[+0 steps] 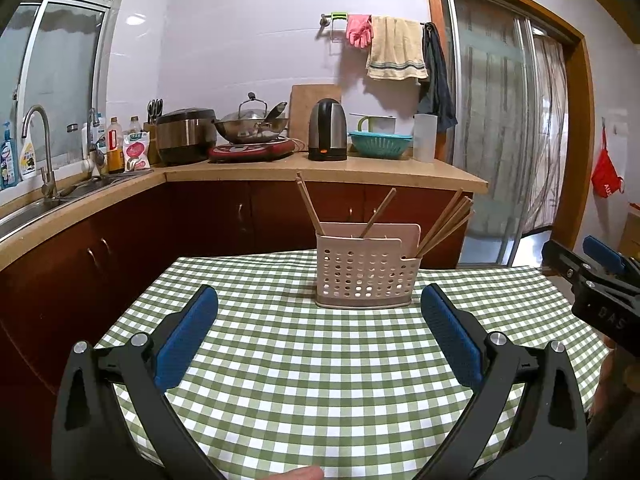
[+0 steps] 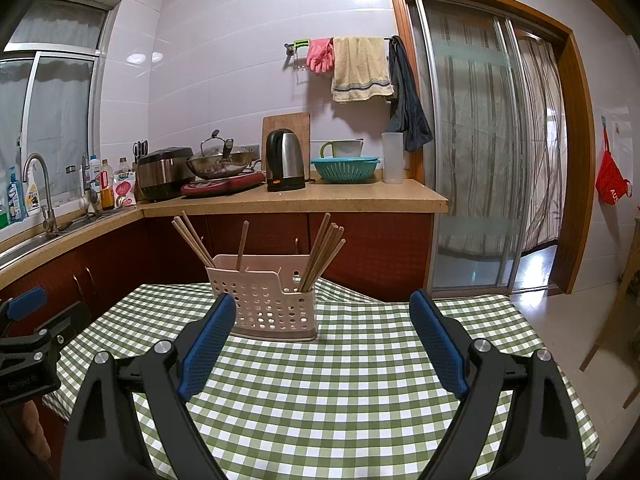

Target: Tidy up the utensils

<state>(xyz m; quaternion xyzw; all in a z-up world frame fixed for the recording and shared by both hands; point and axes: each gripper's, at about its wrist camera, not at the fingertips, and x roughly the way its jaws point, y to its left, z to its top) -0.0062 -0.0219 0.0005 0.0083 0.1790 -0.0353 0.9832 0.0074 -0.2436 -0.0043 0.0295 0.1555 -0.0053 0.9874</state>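
A: Where are the chopsticks (image 1: 442, 222)?

B: Upright in the perforated holder (image 1: 366, 276) on the checked table (image 1: 320, 380).

A: And the grippers?

B: The left gripper (image 1: 319, 312) and right gripper (image 2: 322, 320) both gape wide, holding nothing.

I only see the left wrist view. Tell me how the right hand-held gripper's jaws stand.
Observer: The right hand-held gripper is wide open, with nothing between its blue pads.
Operator: Report what is past the table's right edge.
Observer: Pale tiled floor, with a slanted wooden leg standing on it. I cannot tell what furniture the leg belongs to.
Operator: Check the cloth behind the basket.
Observer: The green checked tablecloth humps up in a ridge just right of the pale perforated plastic basket.
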